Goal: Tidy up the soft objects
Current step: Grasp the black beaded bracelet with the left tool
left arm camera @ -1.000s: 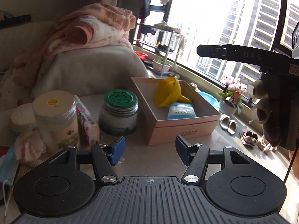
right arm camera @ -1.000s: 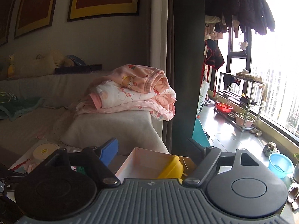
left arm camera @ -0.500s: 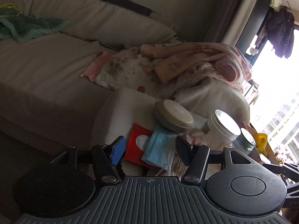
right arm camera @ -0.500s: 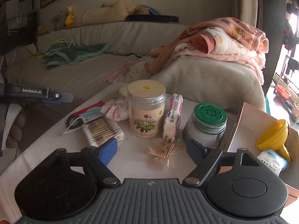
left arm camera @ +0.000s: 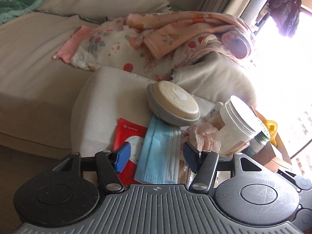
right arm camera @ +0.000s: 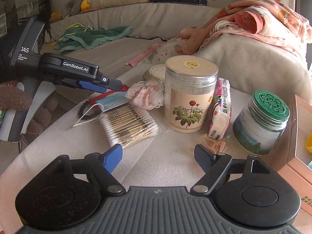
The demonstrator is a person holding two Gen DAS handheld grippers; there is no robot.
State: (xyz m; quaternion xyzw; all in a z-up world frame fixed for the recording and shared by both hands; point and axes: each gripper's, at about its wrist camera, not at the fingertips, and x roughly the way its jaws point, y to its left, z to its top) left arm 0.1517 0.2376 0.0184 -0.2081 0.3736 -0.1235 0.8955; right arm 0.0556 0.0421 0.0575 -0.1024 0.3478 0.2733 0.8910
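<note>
While both claws hang wide open with nothing gripped, the left gripper (left arm camera: 155,153) sits low over a blue face mask (left arm camera: 159,154), fingers straddling it: one blue pad (left arm camera: 122,156) over a red packet (left arm camera: 127,138), the other pad beside a crumpled pink-white cloth (left arm camera: 204,136). Whether the pads touch the mask, can't tell. Mask lies on the red packet, its far end tucked under a round tan case (left arm camera: 173,103). Past the cloth, a clear jar (left arm camera: 237,120) with a pale lid, then a green-lidded jar (left arm camera: 263,138), partly washed out by window glare. Behind all that, pink baby clothes (left arm camera: 165,33) heaped on the sofa arm (left arm camera: 214,78). Right gripper (right arm camera: 159,156) hovers above bare cloth-covered table (right arm camera: 156,165), jaws spread, holding nothing. Just ahead of it, a bag of cotton swabs (right arm camera: 128,124), then the mask (right arm camera: 112,102) and frilly cloth (right arm camera: 147,93) further left, with the left gripper (right arm camera: 119,84) reaching in over them. Centre: flower-label jar (right arm camera: 190,95), a tissue pack (right arm camera: 221,107) leaning against it, green-lidded jar (right arm camera: 261,120) to the right, near a pink box (right arm camera: 296,136) at the edge. A green towel (right arm camera: 91,37) lies on the sofa seat well behind.
</note>
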